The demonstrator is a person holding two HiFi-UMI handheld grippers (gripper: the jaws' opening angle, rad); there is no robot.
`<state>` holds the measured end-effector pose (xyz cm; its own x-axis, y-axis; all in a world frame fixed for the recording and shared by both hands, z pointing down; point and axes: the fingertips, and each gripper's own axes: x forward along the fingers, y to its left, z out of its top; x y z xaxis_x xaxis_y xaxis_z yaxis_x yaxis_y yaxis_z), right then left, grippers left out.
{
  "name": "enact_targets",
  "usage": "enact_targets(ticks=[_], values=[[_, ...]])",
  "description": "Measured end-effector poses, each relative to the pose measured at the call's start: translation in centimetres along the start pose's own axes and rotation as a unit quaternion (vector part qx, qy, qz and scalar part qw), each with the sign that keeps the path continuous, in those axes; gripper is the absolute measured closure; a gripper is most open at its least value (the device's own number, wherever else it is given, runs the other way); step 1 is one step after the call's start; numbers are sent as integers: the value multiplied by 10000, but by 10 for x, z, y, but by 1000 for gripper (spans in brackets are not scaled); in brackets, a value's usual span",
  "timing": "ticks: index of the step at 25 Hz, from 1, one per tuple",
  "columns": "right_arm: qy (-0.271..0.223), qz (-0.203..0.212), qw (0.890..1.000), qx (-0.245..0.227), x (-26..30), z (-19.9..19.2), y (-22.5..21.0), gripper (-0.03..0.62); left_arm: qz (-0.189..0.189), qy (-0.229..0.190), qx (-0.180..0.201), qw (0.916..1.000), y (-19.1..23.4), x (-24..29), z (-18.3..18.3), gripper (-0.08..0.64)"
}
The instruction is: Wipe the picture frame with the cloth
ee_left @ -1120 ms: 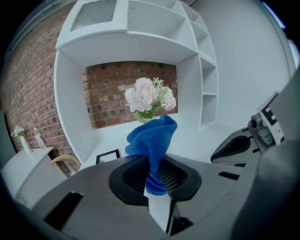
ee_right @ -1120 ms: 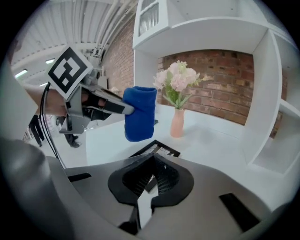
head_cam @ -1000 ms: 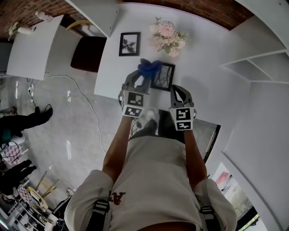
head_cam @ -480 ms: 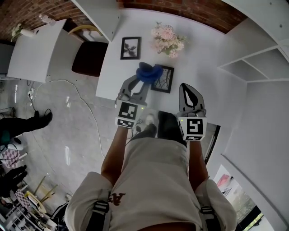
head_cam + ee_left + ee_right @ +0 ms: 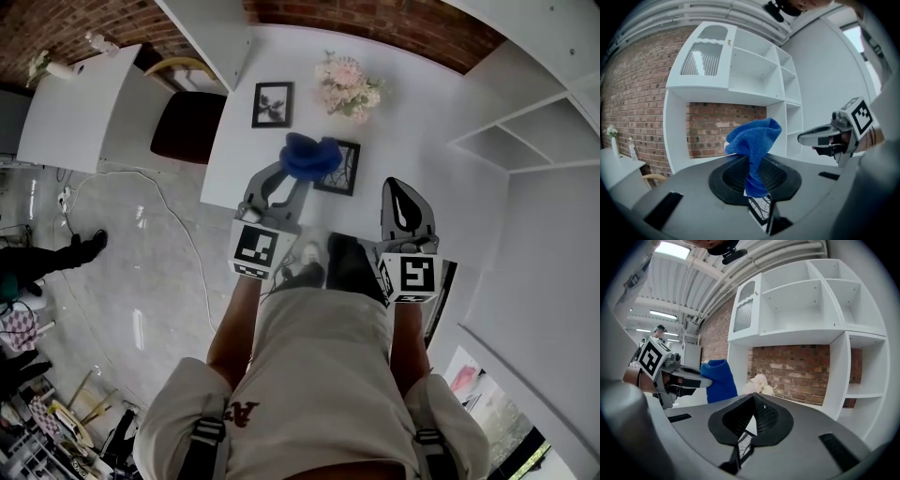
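Note:
A blue cloth (image 5: 309, 155) is bunched between the fingers of my left gripper (image 5: 298, 173), which is shut on it. It hangs over the left edge of a black picture frame (image 5: 339, 167) with a branch print, which lies on the white table (image 5: 431, 122). In the left gripper view the cloth (image 5: 754, 150) stands up out of the jaws, with the frame (image 5: 761, 208) below it. My right gripper (image 5: 400, 189) is shut on nothing, right of the frame and nearer me. A corner of the frame (image 5: 743, 441) shows under its jaws.
A second, smaller black frame (image 5: 272, 103) lies at the table's far left, and a bunch of pale flowers (image 5: 349, 84) beside it. White shelving (image 5: 525, 131) stands at the right. A dark chair (image 5: 186, 127) sits left of the table, over the grey floor.
Both grippers have drawn back toward me. The right gripper's jaws, apart a second ago, are now together. The cloth has stayed in the left gripper.

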<state>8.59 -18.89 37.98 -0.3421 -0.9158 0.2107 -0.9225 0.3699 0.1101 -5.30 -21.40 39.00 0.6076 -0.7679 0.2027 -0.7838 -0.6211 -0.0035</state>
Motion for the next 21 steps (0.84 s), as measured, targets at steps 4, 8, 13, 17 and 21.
enact_targets(ticks=[4,8,13,17,21], values=[[-19,-65,10000,33,-6,2,3,595,-8,-36,-12,10000,0,-5,3,511],[-61,-141,9999,-17,-11,8,4,595,-37,-96,1,9999,-2,-10,7,511],[-102,-148,9998,-120,-14,15,9,595,-70,-184,16,9998,-3,-15,13,511],[-129,-143,9997,-146,-17,18,15,597,-102,-245,39,9996,-6,-20,16,511],[-148,-151,9996,-176,-24,23,22,595,-120,-305,62,9994,-8,-28,21,511]])
